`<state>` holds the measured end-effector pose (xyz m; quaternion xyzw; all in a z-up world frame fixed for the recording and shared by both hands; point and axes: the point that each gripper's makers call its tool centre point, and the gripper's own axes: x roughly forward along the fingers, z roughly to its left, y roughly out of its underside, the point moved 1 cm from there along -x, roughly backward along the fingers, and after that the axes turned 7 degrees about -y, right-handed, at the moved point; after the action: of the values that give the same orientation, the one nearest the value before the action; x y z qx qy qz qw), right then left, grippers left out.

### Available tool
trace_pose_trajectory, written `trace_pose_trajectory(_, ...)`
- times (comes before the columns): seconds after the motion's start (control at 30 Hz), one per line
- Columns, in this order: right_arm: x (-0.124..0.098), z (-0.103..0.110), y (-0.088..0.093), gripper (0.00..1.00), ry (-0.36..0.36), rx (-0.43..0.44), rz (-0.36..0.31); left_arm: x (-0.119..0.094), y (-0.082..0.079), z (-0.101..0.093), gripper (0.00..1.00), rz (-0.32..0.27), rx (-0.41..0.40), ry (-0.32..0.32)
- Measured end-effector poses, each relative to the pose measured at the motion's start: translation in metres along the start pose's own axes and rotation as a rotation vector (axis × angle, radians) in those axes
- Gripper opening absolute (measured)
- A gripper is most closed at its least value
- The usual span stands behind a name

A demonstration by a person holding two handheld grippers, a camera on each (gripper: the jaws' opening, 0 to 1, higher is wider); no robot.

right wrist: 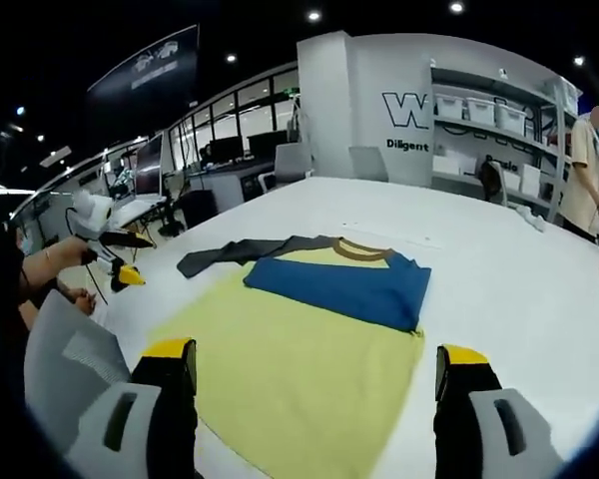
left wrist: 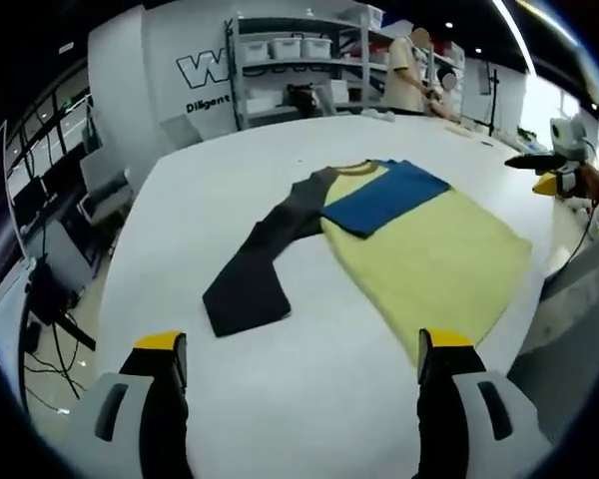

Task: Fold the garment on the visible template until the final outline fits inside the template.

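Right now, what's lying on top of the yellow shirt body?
A blue sleeve is folded across the upper part of the yellow shirt body, just below the brown collar. The dark grey sleeve lies flat on the white table. Whatever is under the blue sleeve is covered.

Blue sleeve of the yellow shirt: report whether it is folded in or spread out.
Folded in: the blue sleeve lies across the yellow shirt's chest; the dark grey sleeve is spread out on the white table.

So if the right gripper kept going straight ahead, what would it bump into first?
Probably the garment's yellow body, lying just beyond the open right gripper on the white table. The folded blue sleeve comes after; depth is uncertain.
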<state>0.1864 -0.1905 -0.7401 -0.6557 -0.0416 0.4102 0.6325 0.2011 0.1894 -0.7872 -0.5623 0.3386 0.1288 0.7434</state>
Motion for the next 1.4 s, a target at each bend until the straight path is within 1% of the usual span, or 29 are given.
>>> trace_pose_trajectory(0.07, -0.002, 0.003, 0.000, 0.99, -0.006, -0.003, -0.001, 0.005, -0.001, 0.003, 0.89, -0.007, -0.005, -0.006)
trace_pose_trajectory(0.1, -0.003, 0.005, -0.001, 0.99, -0.008, -0.003, -0.001, 0.007, -0.001, 0.005, 0.88, -0.008, -0.009, -0.014)
trace_pose_trajectory(0.13, -0.003, 0.006, -0.001, 0.99, -0.008, -0.004, 0.000, 0.011, -0.002, 0.009, 0.87, -0.014, -0.009, -0.035)
trace_pose_trajectory(0.2, -0.005, 0.009, -0.003, 0.99, -0.008, -0.006, -0.001, 0.015, -0.002, 0.011, 0.85, -0.012, -0.006, -0.045)
trace_pose_trajectory(0.23, -0.005, 0.010, -0.003, 0.99, -0.008, -0.005, -0.004, 0.018, -0.001, 0.014, 0.84, -0.012, -0.007, -0.056)
trace_pose_trajectory(0.37, -0.008, 0.010, -0.003, 0.99, 0.000, 0.011, -0.009, 0.029, -0.001, 0.018, 0.74, -0.010, -0.009, -0.061)
trace_pose_trajectory(0.53, -0.010, 0.009, -0.004, 0.98, 0.010, 0.015, -0.016, 0.042, -0.005, 0.021, 0.67, -0.029, -0.019, -0.058)
trace_pose_trajectory(0.7, -0.011, 0.009, -0.003, 0.98, 0.015, 0.018, -0.013, 0.053, -0.005, 0.023, 0.61, -0.026, -0.005, -0.074)
trace_pose_trajectory(0.73, -0.011, 0.009, -0.004, 0.98, 0.013, 0.019, -0.012, 0.058, -0.004, 0.024, 0.58, -0.021, -0.010, -0.075)
trace_pose_trajectory(0.87, -0.010, 0.009, -0.003, 0.98, 0.012, 0.019, -0.007, 0.065, -0.003, 0.023, 0.51, -0.025, -0.012, -0.077)
trace_pose_trajectory(0.9, -0.010, 0.009, -0.003, 0.98, 0.011, 0.021, -0.007, 0.068, -0.001, 0.020, 0.50, -0.016, 0.000, -0.068)
trace_pose_trajectory(1.0, -0.010, 0.009, -0.003, 0.98, 0.008, 0.021, -0.008, 0.073, 0.004, 0.019, 0.47, 0.000, 0.036, -0.069)
trace_pose_trajectory(1.2, -0.009, 0.007, -0.003, 0.97, 0.000, 0.023, -0.011, 0.078, 0.004, 0.018, 0.41, -0.003, 0.075, -0.062)
trace_pose_trajectory(1.33, -0.009, 0.006, -0.001, 0.97, 0.000, 0.025, -0.006, 0.081, 0.005, 0.019, 0.37, -0.001, 0.074, -0.055)
trace_pose_trajectory(1.4, -0.010, 0.006, -0.002, 0.97, 0.001, 0.024, -0.008, 0.082, 0.004, 0.019, 0.34, -0.005, 0.066, -0.054)
